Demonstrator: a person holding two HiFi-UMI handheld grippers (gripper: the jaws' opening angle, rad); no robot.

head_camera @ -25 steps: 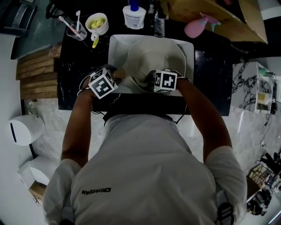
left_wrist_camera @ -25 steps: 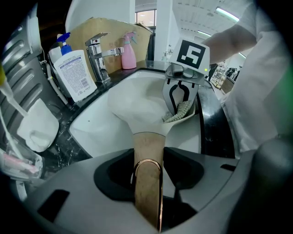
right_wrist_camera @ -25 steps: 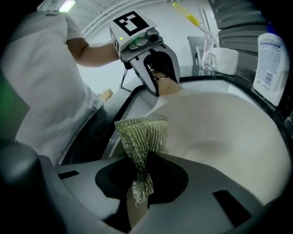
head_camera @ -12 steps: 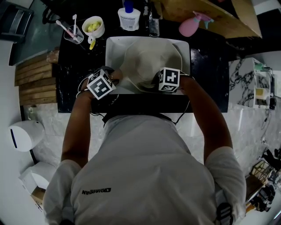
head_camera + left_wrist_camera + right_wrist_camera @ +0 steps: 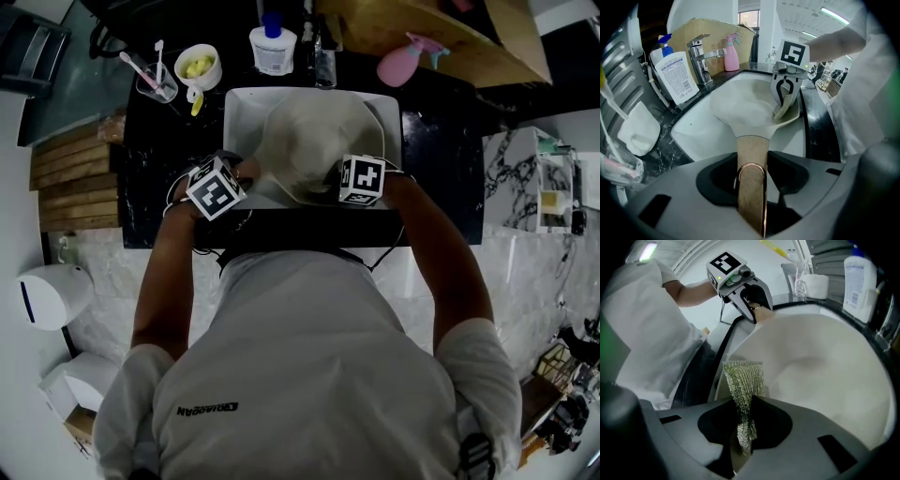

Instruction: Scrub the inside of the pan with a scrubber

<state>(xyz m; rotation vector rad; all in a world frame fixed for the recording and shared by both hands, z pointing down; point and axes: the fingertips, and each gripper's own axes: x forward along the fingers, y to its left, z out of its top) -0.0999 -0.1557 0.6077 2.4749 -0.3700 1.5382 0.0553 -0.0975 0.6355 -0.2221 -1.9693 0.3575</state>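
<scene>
A cream pan (image 5: 317, 141) rests tilted in the white sink (image 5: 244, 108). My left gripper (image 5: 751, 176) is shut on the pan's tan handle (image 5: 751, 154), which has a copper loop at its end. My right gripper (image 5: 743, 427) is shut on a green mesh scrubber (image 5: 743, 380). The scrubber's free end lies against the pan's inner wall (image 5: 820, 371) near the rim closest to the person. In the left gripper view the right gripper (image 5: 784, 96) and scrubber (image 5: 783, 108) show at the pan's right rim. In the head view the left gripper (image 5: 217, 186) and right gripper (image 5: 361, 178) sit at the sink's near edge.
A chrome tap (image 5: 701, 56), a white soap bottle (image 5: 273, 42) and a pink spray bottle (image 5: 405, 58) stand behind the sink. A cup with yellow pieces (image 5: 199, 64) and a toothbrush holder (image 5: 155, 80) are at the back left on the black counter (image 5: 441, 150).
My right gripper has shifted a little to the right along the pan's near rim with the scrubber and rolled slightly. The left gripper has kept the handle still.
</scene>
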